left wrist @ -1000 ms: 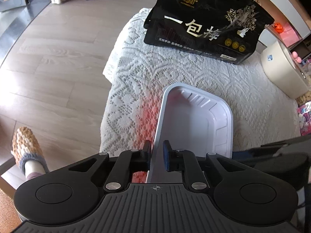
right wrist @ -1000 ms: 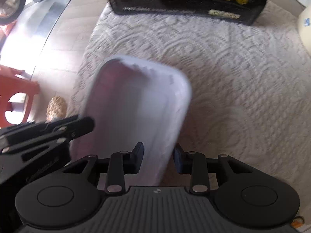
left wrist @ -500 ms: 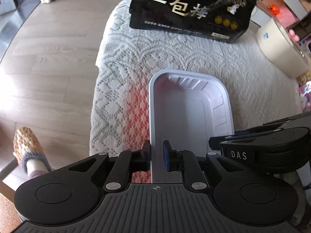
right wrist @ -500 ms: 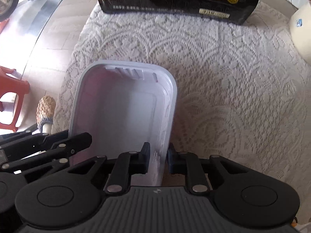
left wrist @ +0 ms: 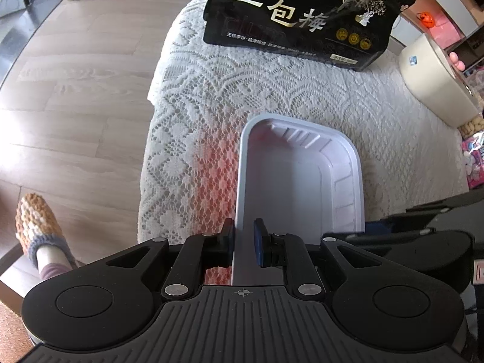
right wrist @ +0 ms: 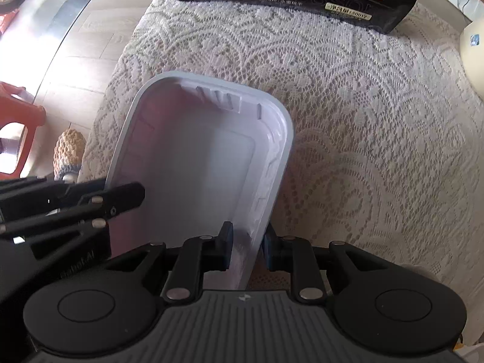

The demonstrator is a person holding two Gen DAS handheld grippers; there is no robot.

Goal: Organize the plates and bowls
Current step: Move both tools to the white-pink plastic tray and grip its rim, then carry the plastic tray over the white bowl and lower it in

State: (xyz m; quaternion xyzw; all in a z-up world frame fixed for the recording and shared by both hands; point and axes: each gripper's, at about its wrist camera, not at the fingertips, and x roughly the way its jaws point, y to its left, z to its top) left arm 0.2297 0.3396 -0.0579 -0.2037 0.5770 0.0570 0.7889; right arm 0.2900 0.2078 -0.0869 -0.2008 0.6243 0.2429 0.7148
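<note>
A white plastic tray (left wrist: 290, 181) with a ribbed far wall is held over the lace-covered table (left wrist: 242, 90). My left gripper (left wrist: 244, 239) is shut on the tray's left rim at its near end. My right gripper (right wrist: 247, 242) straddles the tray's right rim (right wrist: 266, 187); its jaws look a little apart from the wall. The tray (right wrist: 193, 163) appears level and just above the cloth; I cannot tell whether it touches. The right gripper's body shows in the left wrist view (left wrist: 423, 236), and the left gripper's body in the right wrist view (right wrist: 75, 208).
A large black snack bag (left wrist: 305, 15) stands at the table's far edge. A cream cylindrical container (left wrist: 435, 81) lies at the right. The table's left edge (left wrist: 148, 163) drops to wood floor, where a slippered foot (left wrist: 36, 227) stands. A red stool (right wrist: 15, 133) is left.
The tray went from tilted on its side to level. The right gripper closed around its right rim, then its jaws widened slightly. Both grippers drew back a little from the black bag.
</note>
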